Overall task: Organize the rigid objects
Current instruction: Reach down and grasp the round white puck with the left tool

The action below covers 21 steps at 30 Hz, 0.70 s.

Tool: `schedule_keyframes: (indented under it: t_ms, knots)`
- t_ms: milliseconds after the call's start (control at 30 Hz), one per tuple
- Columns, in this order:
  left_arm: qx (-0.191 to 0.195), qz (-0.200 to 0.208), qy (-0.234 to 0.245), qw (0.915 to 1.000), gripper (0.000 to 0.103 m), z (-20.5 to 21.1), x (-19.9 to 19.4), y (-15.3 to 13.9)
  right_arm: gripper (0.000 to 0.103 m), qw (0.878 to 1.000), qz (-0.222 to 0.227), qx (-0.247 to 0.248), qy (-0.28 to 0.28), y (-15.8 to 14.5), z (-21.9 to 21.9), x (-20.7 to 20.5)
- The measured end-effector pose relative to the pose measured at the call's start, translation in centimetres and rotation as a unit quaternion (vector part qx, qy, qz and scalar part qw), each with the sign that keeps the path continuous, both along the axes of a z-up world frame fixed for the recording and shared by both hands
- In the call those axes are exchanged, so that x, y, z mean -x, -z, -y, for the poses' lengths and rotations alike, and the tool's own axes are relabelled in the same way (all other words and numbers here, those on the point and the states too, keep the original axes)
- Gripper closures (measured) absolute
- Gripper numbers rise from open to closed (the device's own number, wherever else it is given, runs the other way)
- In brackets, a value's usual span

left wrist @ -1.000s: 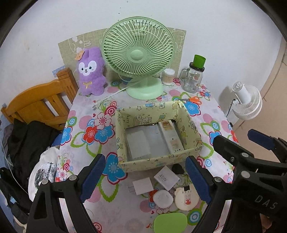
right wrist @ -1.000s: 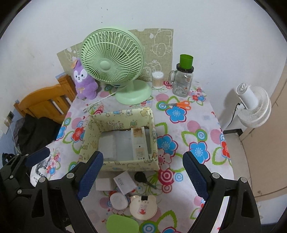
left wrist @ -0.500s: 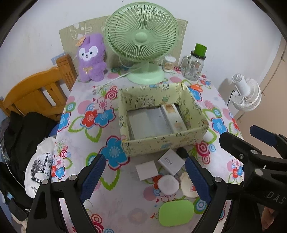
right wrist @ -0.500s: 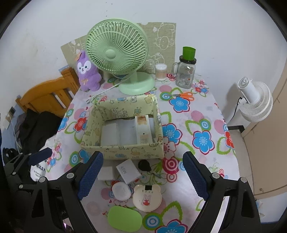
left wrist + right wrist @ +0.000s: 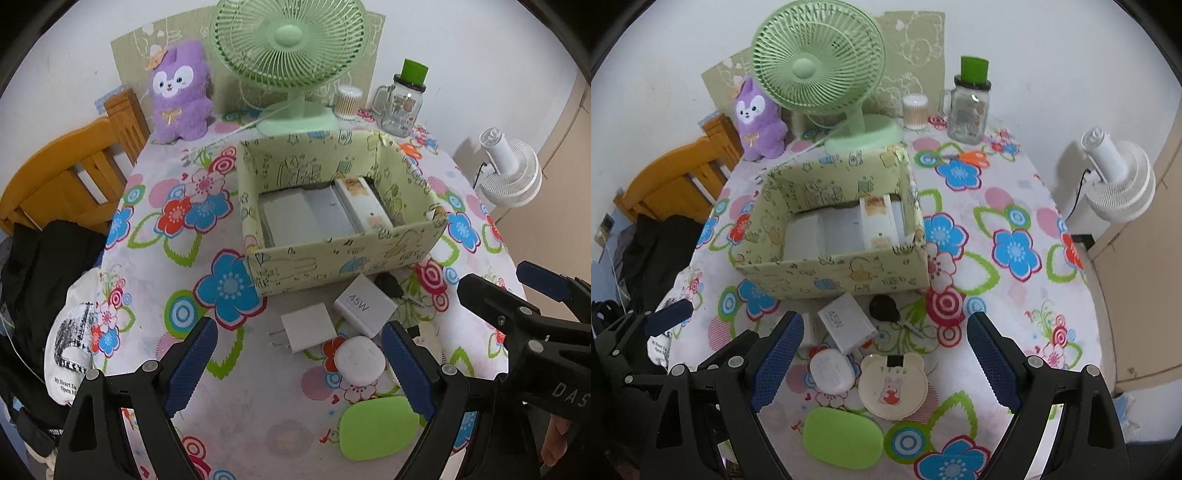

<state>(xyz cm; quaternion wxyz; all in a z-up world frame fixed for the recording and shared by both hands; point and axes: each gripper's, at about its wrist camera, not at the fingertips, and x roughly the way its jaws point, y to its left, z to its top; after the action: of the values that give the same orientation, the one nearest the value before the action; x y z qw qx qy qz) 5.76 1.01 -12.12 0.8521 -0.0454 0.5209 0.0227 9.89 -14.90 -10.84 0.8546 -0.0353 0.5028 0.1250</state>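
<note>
Both grippers have come lower and nearer to the small things since the earlier frames, so these now look bigger in both views.

From the left wrist view, the white plug adapter (image 5: 308, 326), the white charger marked 45W (image 5: 364, 304), the round white case (image 5: 360, 360) and the green oval case (image 5: 376, 426) lie loose on the flowered tablecloth (image 5: 166, 266), at about 6 o'clock from the yellow-green box (image 5: 332, 258). From the right wrist view, a cream bear-shaped case (image 5: 892, 386) lies just beside the round one, and a black key fob (image 5: 884, 308) sits near the box wall.

I judge that the step is the approach, with nothing picked yet. The left gripper (image 5: 299, 363) and the right gripper (image 5: 884, 362) both stand wide open and hold nothing. The next move calls for choosing one item, perhaps the adapter or charger, and lowering the jaws around it.

The box already holds two or three flat white packs and a narrow white carton, which lies at its 3 o'clock side. Behind, at 12 o'clock, stands a green fan (image 5: 291, 48).
</note>
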Motion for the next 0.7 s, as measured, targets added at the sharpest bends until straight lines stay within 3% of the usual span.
schedule_keyframes:
  t_ms: [700]
  knots:
    - [0.011,-0.047,0.024,0.9986,0.011,2.4,-1.1,4.9,0.018,0.999,-0.031,0.036,-0.007,5.1,0.9,-0.7]
